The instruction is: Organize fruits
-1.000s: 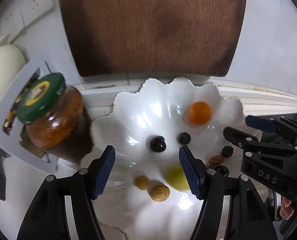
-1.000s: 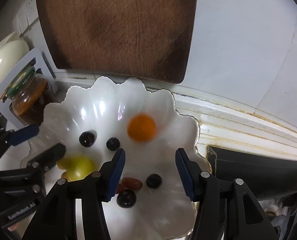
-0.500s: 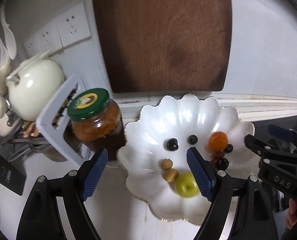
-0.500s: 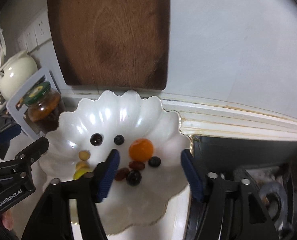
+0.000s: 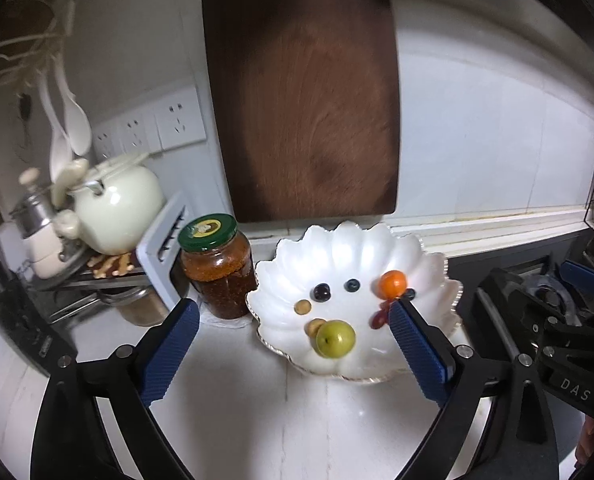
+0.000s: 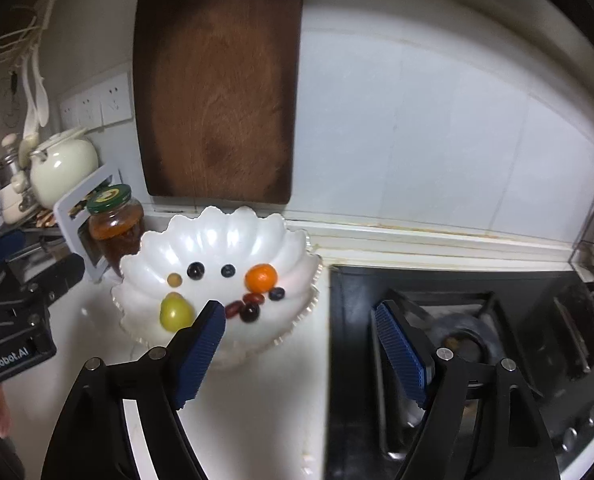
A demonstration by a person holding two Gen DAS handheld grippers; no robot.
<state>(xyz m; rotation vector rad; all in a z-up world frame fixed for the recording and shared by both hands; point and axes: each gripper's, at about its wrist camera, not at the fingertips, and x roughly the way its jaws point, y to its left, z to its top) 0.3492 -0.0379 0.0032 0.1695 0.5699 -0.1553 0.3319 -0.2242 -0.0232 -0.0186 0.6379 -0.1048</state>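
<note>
Fingers (image 5: 173,344) wider, farther from bowl (image 5: 437,268).

Both claws now sit farther back from the scalloped white dish (image 5: 437,276) than a second ago, higher above the surface. The left claw (image 5: 293,344) and right claw (image 6: 299,344) are opening, nothing between their pads. The green fruit (image 5: 335,339) lies nearer the dish's front rim

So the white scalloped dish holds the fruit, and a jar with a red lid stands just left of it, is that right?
Not quite: the jar's lid is green, not red, as the left wrist view shows. The rest holds: the white scalloped dish holds the fruit, and the jar stands just left of it.
</note>
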